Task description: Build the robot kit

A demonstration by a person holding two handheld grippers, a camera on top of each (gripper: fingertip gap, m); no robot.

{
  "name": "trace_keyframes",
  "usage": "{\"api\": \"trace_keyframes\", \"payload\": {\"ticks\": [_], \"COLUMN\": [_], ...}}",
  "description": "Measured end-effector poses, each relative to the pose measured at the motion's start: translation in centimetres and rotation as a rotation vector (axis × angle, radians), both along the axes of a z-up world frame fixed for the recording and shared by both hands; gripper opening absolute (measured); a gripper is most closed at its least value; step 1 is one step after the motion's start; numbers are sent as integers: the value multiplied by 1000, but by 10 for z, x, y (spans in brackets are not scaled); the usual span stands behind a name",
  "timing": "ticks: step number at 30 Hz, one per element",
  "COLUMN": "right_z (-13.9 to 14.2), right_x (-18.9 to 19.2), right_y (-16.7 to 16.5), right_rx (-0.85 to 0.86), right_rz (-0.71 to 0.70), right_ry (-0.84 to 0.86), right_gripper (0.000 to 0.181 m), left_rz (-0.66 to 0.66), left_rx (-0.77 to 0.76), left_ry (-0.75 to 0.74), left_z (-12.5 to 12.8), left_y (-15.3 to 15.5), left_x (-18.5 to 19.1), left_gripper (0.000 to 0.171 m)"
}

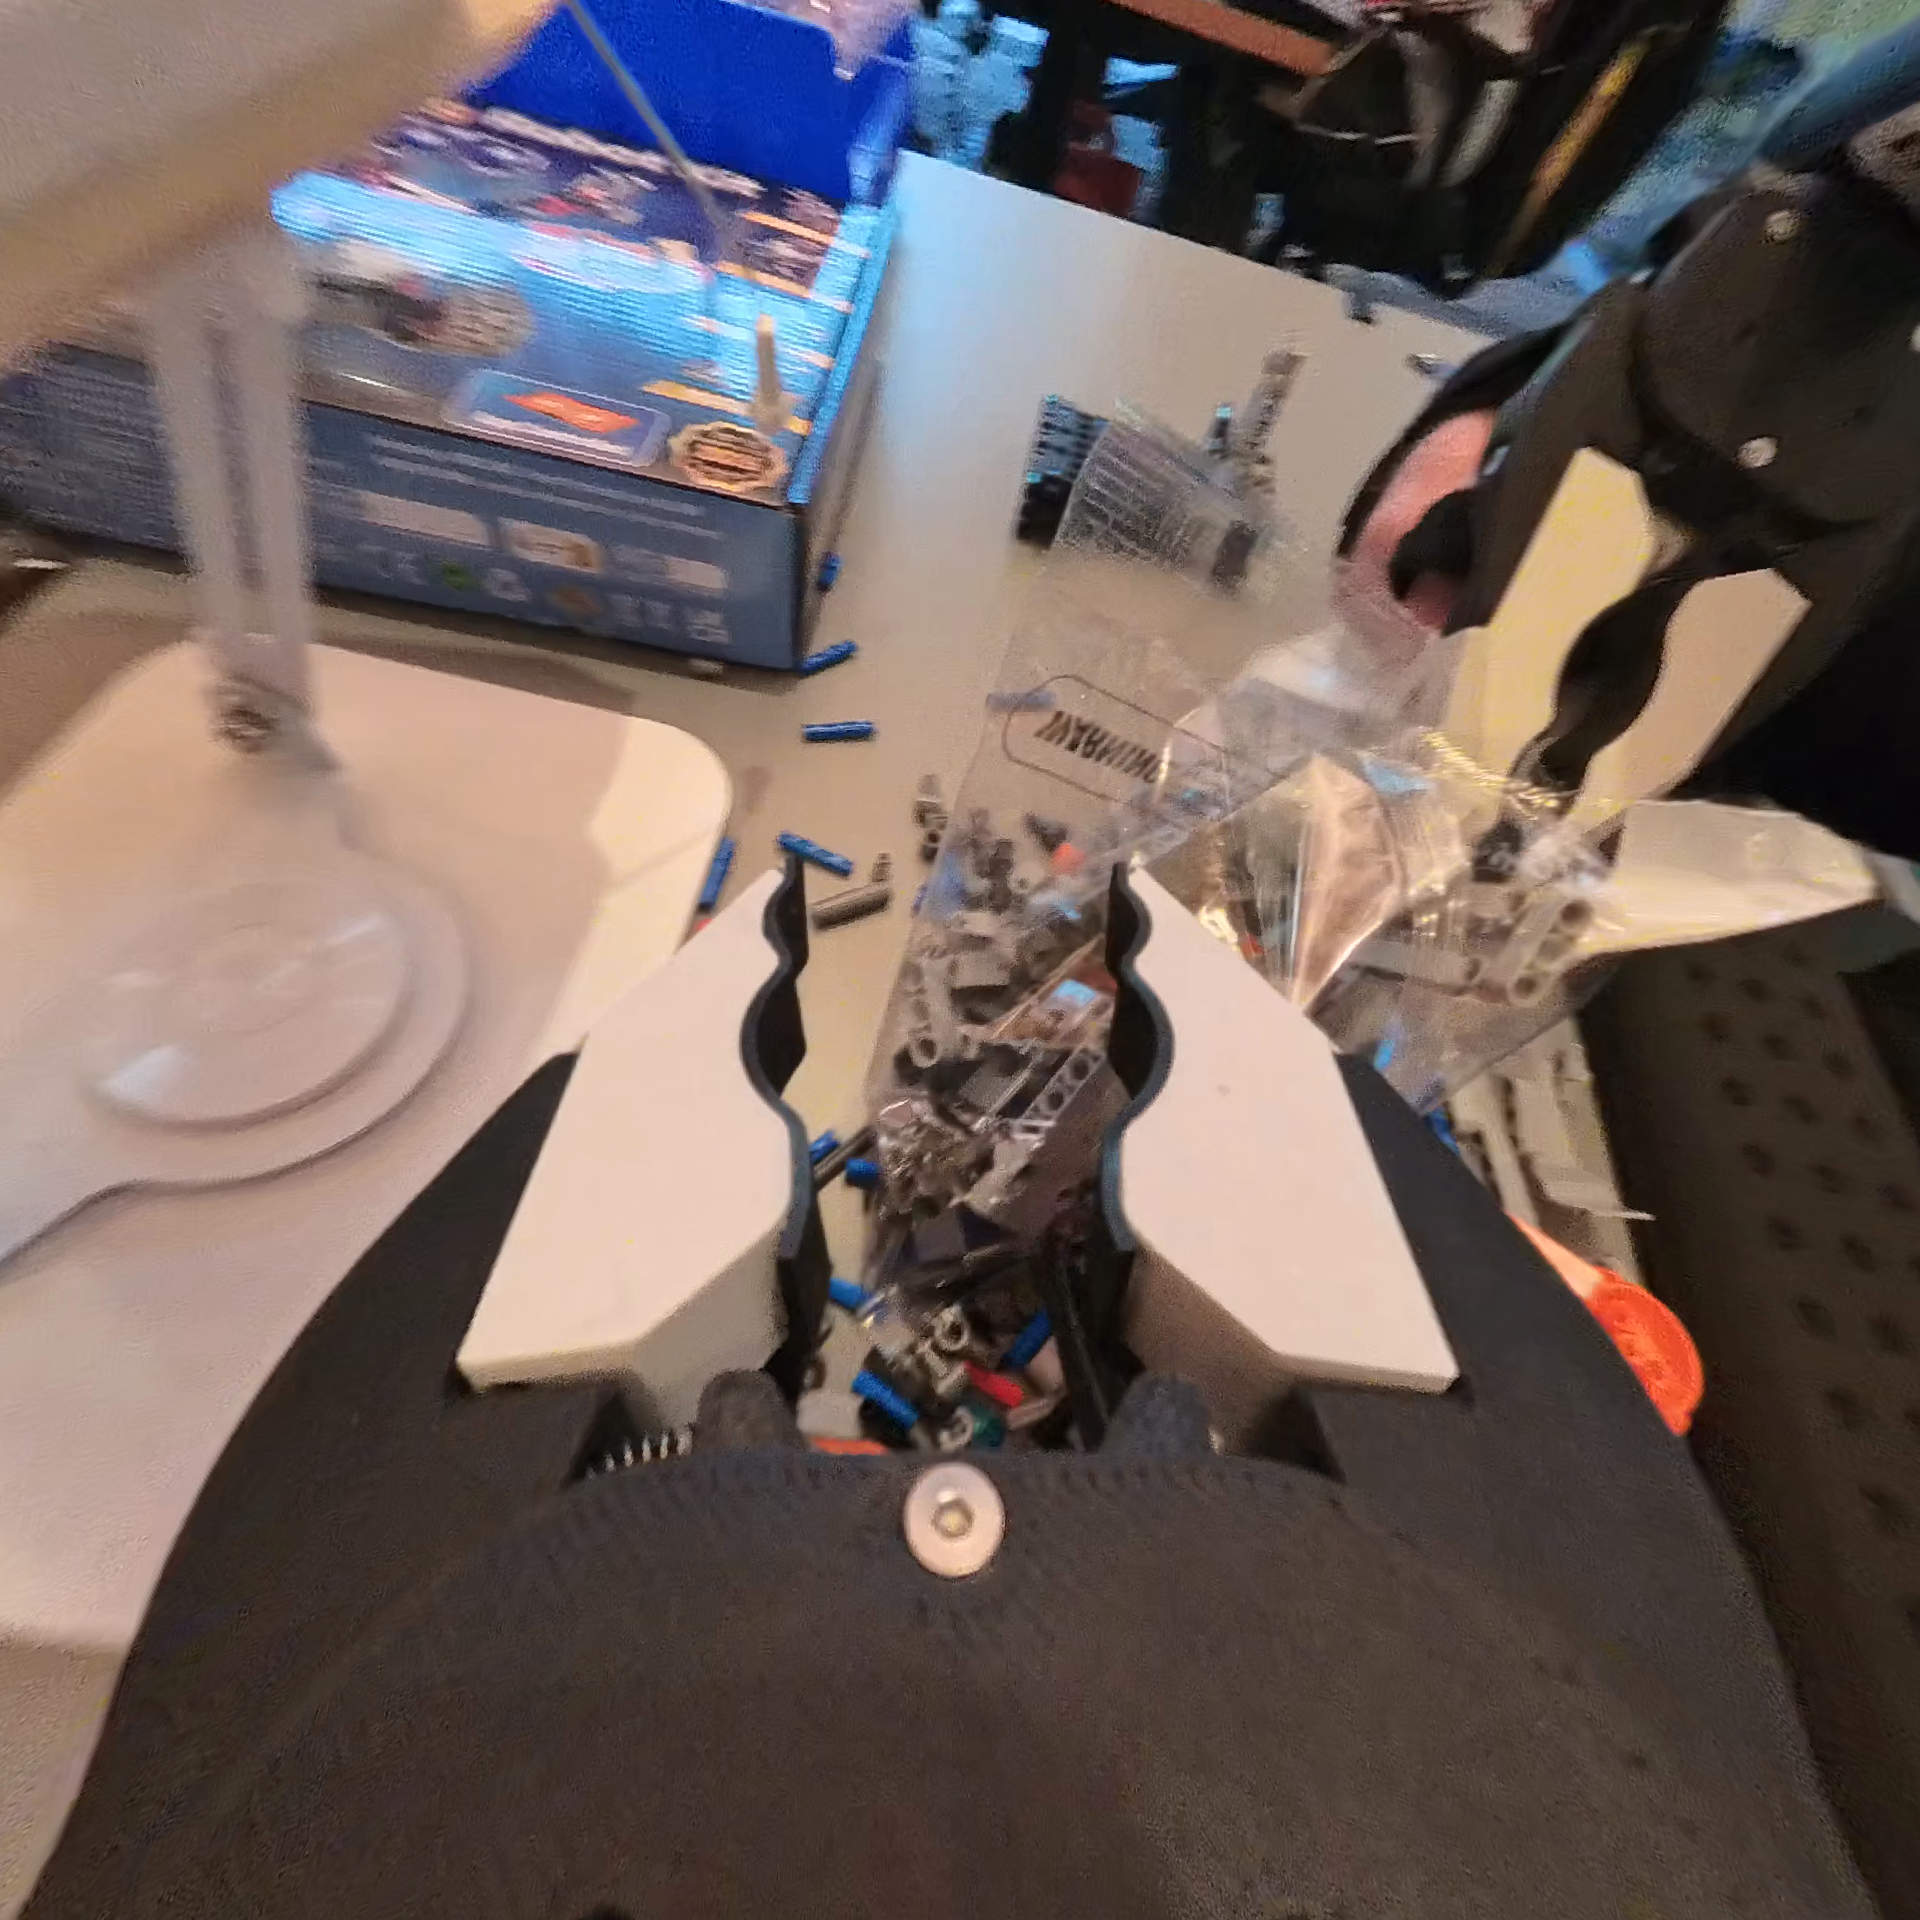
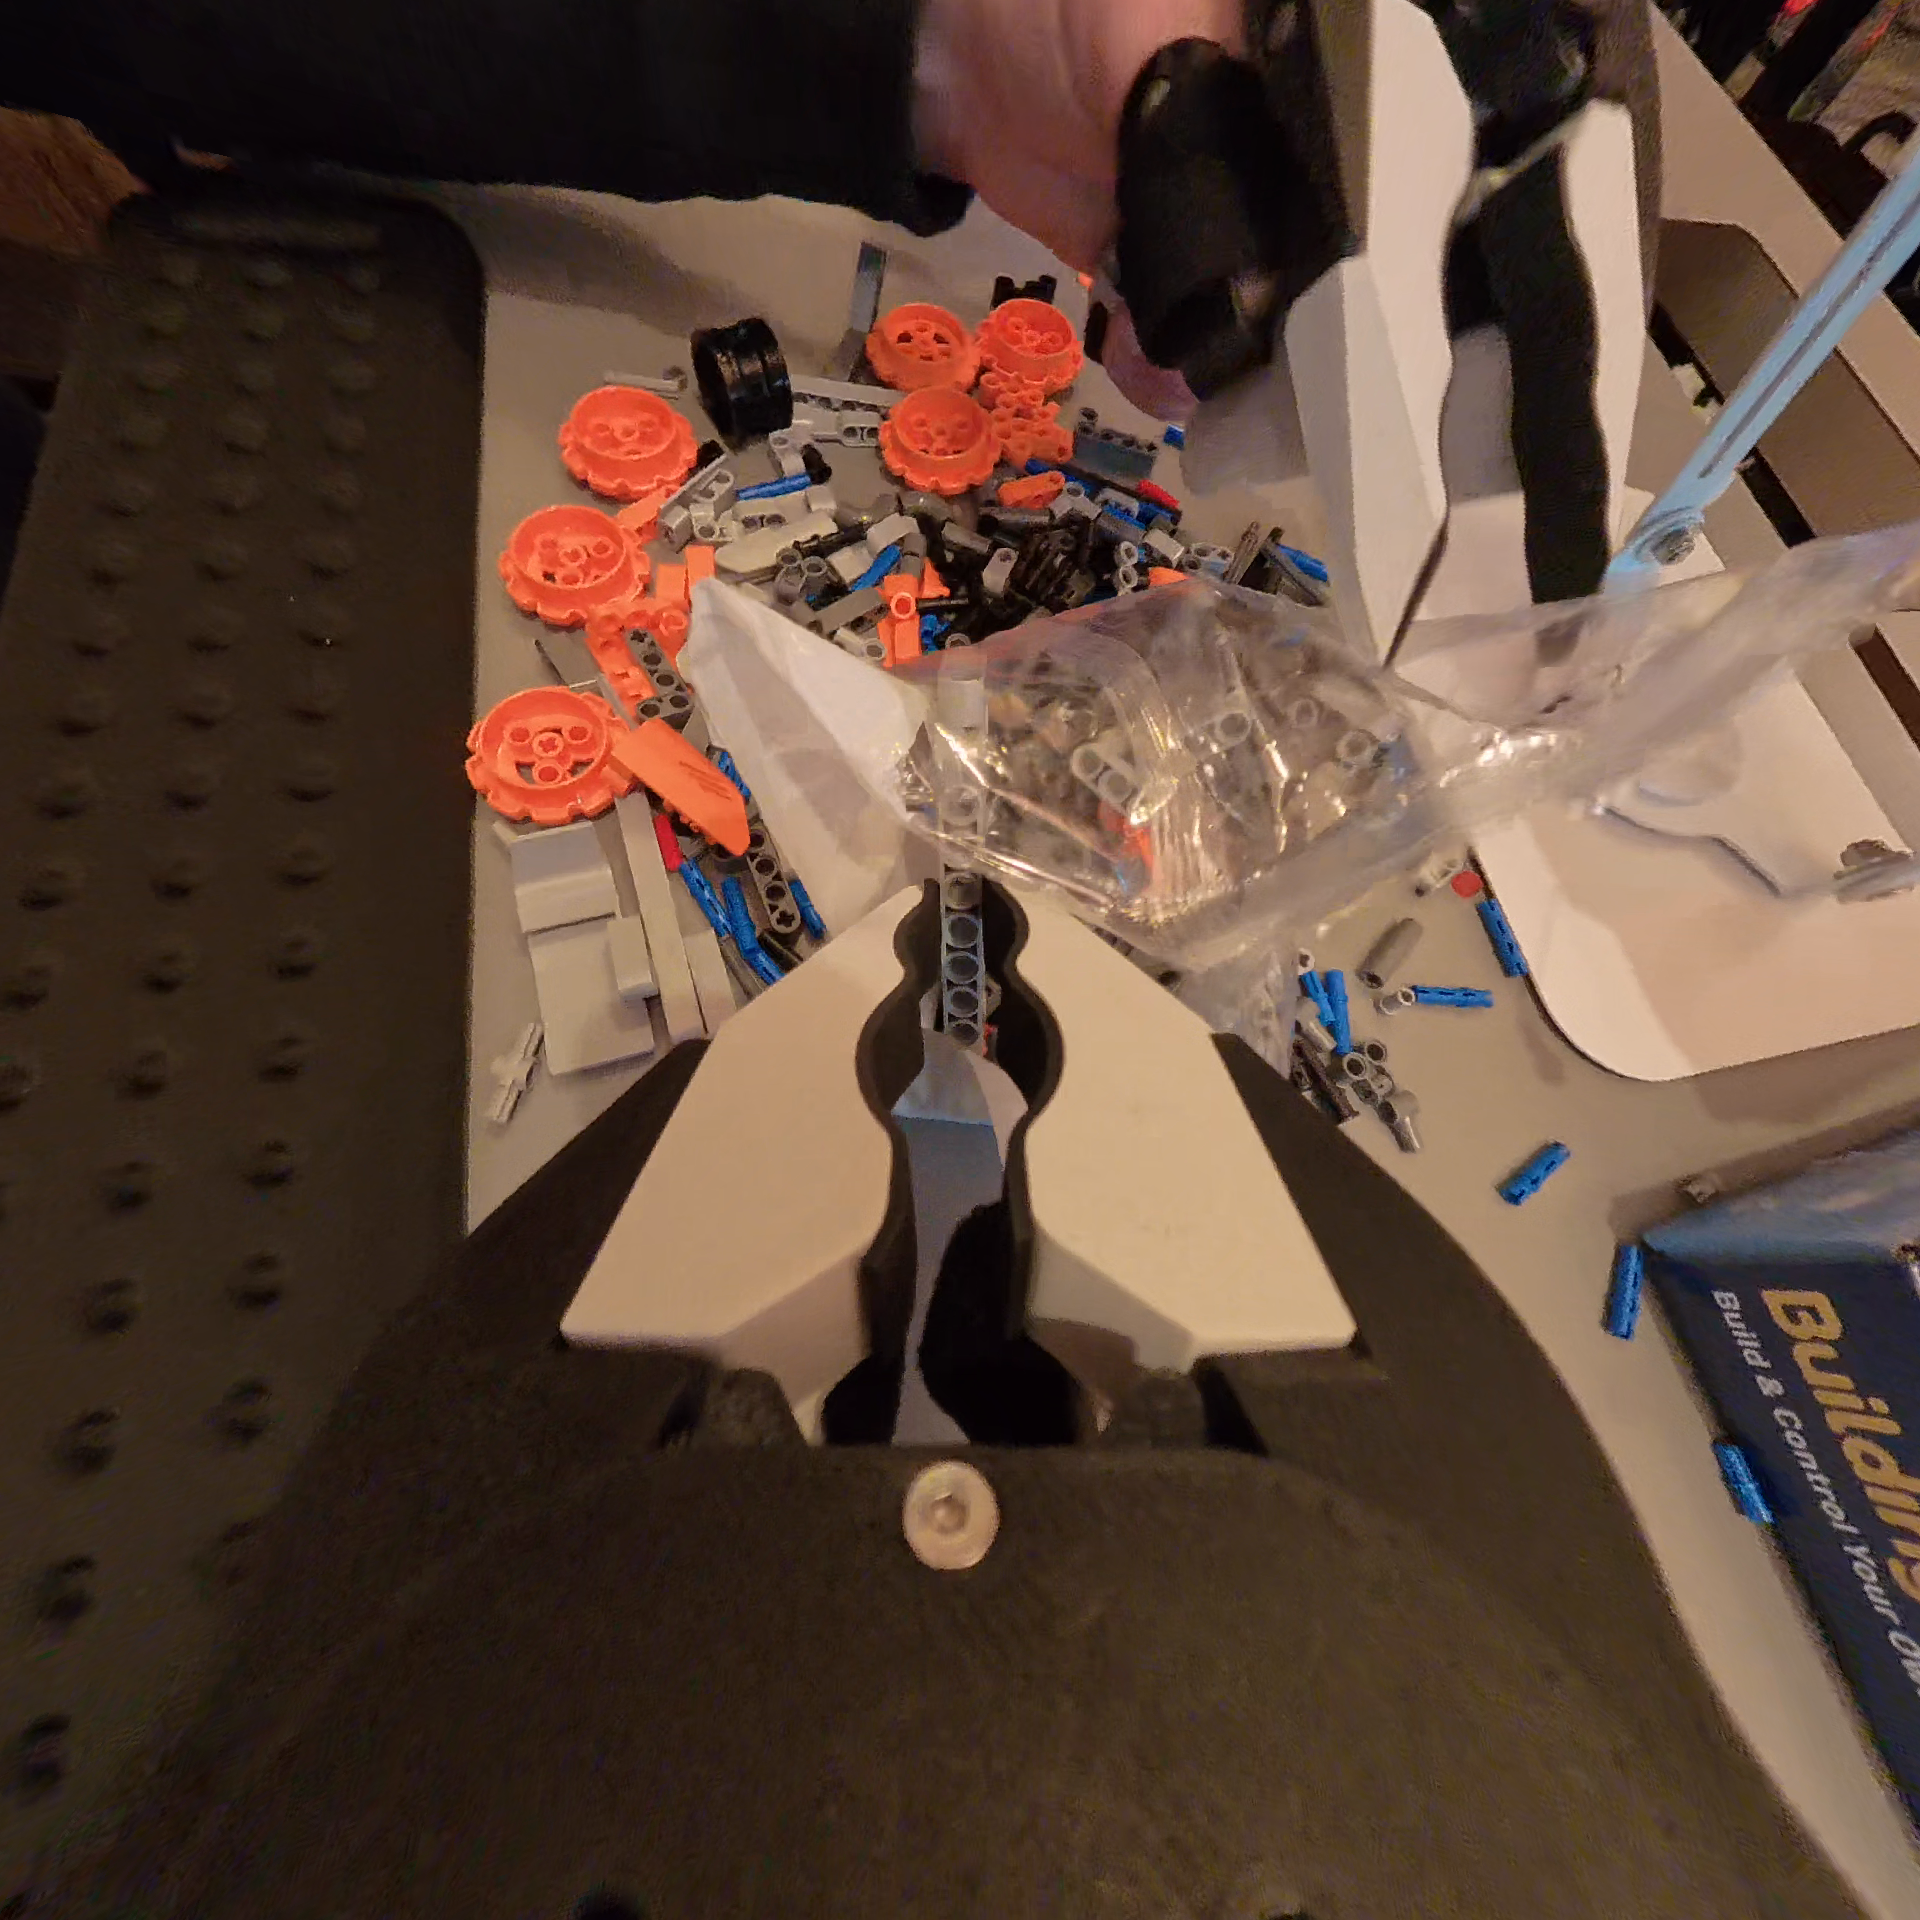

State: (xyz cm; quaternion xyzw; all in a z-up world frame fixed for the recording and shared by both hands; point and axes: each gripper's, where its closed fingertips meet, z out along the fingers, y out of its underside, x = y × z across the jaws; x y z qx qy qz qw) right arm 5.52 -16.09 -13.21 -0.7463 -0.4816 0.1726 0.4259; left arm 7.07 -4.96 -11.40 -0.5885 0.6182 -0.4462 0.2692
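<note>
Right wrist view: thin, crinkly clear plastic bag (image 2: 1195, 769), part-filled with small grey, black and blue building pieces, apparently raised a little over the pale grey tabletop (image 2: 1558, 1122), just beside the loose heap of mixed plastic pieces (image 2: 935, 540). Likely light, but floppy and slick, with the load sagging and shifting inside. Best taken by a pinch on empty film at a corner or along the mouth, not over the lumpy middle. Film probably easy to puncture on hard edges.

Right gripper (image 2: 961, 914) with jaws nearly together at the tips, seemingly clenched on the bag's near edge. A grey holed beam visible just past them.

Left wrist view: left gripper (image 1: 956, 873) spread wide and released, a stretch of the bag lying in the gap between the pads, no pinch to be seen. Carried by a hand (image 2: 1018, 125) at the far side of the heap.

Around the heap: 6 round orange toothed wheels (image 2: 561, 566) and 1 black rubber tyre (image 2: 743, 379). Blue pins scattered toward the blue printed cardboard box (image 1: 582, 436). Second, smaller clear packet (image 1: 1153, 488) well apart on the table. White flat base with a clear stand (image 1: 312, 831) beside the left gripper, blurred. Black studded mat (image 2: 229, 727) along the table's edge.
</note>
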Motion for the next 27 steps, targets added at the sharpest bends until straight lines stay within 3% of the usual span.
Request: {"api": "trace_keyframes", "payload": {"ticks": [4, 6, 8, 14, 21, 27], "right_z": [-2, 0, 4, 20, 72, 89], "right_x": [2, 5, 7, 14, 39, 39], "right_y": [0, 1, 2, 8, 23, 22], "right_rx": [3, 10, 18, 36, -31, -58], "right_rz": [9, -1, -10, -62, -189, -181], "right_ry": [6, 11, 22, 95, 531, 642], "right_gripper": [5, 5, 5, 5, 5, 6], "left_rz": [-122, -140, -132, -22, 146, 219], "left_rx": [-62, -28, -1, 30, 61, 63], "left_ry": [29, 39, 36, -94, -272, -356], "left_z": [-9, -11, -11, 20, 67, 86], "left_y": [-19, -22, -23, -12, 10, 17], "left_x": [9, 9, 9, -7, -50, -74], "left_gripper": [26, 7, 0, 0, 0, 0]}}
